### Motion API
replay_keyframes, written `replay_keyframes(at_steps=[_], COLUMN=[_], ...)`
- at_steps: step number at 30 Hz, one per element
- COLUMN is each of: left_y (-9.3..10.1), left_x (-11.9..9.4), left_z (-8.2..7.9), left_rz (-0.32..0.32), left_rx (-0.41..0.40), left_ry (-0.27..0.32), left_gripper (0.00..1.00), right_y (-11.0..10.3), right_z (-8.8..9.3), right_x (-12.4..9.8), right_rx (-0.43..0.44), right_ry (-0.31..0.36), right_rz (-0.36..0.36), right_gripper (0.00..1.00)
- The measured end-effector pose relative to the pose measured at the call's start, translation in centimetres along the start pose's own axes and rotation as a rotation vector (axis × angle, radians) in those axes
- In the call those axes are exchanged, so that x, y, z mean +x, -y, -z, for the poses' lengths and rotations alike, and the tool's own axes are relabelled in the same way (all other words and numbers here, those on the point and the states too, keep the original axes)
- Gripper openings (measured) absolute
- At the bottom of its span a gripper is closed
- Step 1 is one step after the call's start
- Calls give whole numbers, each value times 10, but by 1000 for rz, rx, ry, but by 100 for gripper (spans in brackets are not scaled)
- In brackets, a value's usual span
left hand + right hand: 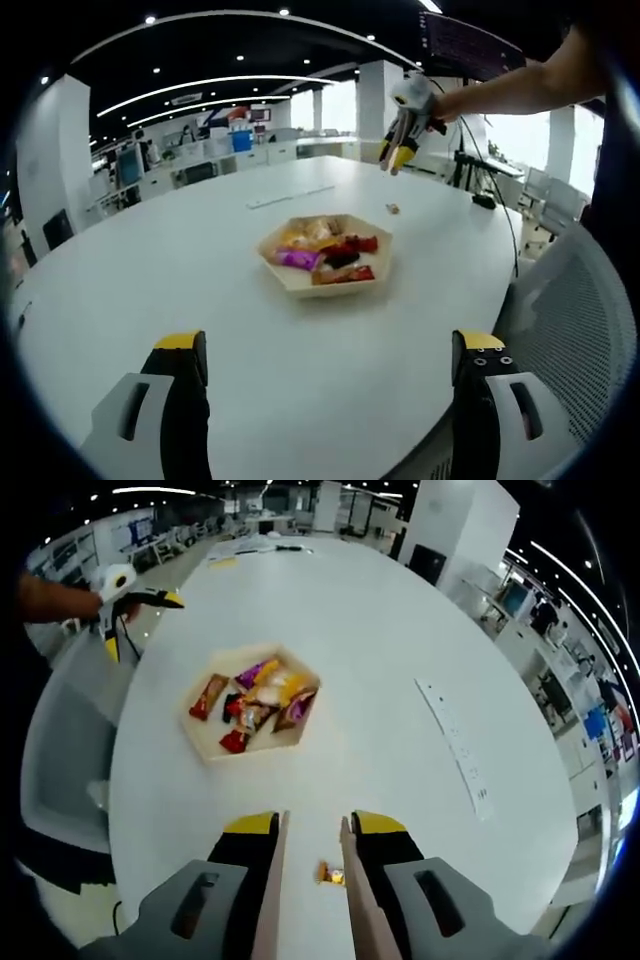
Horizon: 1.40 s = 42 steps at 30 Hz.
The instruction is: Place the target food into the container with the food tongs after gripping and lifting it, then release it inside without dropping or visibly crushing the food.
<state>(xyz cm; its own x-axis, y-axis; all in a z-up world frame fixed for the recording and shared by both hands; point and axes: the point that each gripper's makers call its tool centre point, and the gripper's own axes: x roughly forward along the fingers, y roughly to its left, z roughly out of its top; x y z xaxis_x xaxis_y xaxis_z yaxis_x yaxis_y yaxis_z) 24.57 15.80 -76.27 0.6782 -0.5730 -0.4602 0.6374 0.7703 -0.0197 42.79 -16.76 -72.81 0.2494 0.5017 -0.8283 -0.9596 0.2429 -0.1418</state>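
A hexagonal wooden tray point(298, 286) point(262, 748) holding several wrapped candies point(322, 252) sits mid-table. One small wrapped candy point(330, 873) point(393, 208) lies alone on the white table, apart from the tray. My right gripper point(312, 825) hovers over that candy. Its jaws press on the two beige arms of the food tongs point(272, 890), and the candy shows in the gap between the arms, untouched. In the left gripper view the right gripper point(405, 130) hangs above the table's far side, beyond the tray. My left gripper point(330, 350) point(135, 600) stands open, short of the tray, with nothing in it.
A long white strip point(290, 197) point(455, 745) lies on the table beyond the tray. A grey mesh chair point(570, 310) point(60, 770) stands at the table's edge beside the left gripper. A person's arm point(520, 85) reaches over the table. Office desks line the background.
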Motion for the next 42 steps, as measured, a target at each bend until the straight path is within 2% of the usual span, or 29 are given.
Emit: replay_keyframes(at_steps=[3,5,11,18,21,29,42], left_y=[2,4,4,-1,0,-4,-7], left_x=[-2,-3,1,0,1,0,1], left_z=[-11,-12,-5,-3,-2,-1,4], left_rz=[16,21,16,4,0,-16,-30], left_rx=[-41,-45,-32,-45,-43,-55,-62], left_ry=[67,75,42,40,29,24,2], left_gripper=[99,99,99,99,99,99,99], right_y=[1,4,2,6,5,9,12], right_z=[9,15,32,50,52,66,74], right_x=[0,-1,-6,-7,-7,5,28], right_rx=[0,-4,-11,-28,-24,-34,-12], right_ry=[-5,-8,-25,-59,-61,-78,-74], right_rz=[-5,-9,-49,-63,-83,-110,-124], right_gripper=[27,28,28,28,28,28,28])
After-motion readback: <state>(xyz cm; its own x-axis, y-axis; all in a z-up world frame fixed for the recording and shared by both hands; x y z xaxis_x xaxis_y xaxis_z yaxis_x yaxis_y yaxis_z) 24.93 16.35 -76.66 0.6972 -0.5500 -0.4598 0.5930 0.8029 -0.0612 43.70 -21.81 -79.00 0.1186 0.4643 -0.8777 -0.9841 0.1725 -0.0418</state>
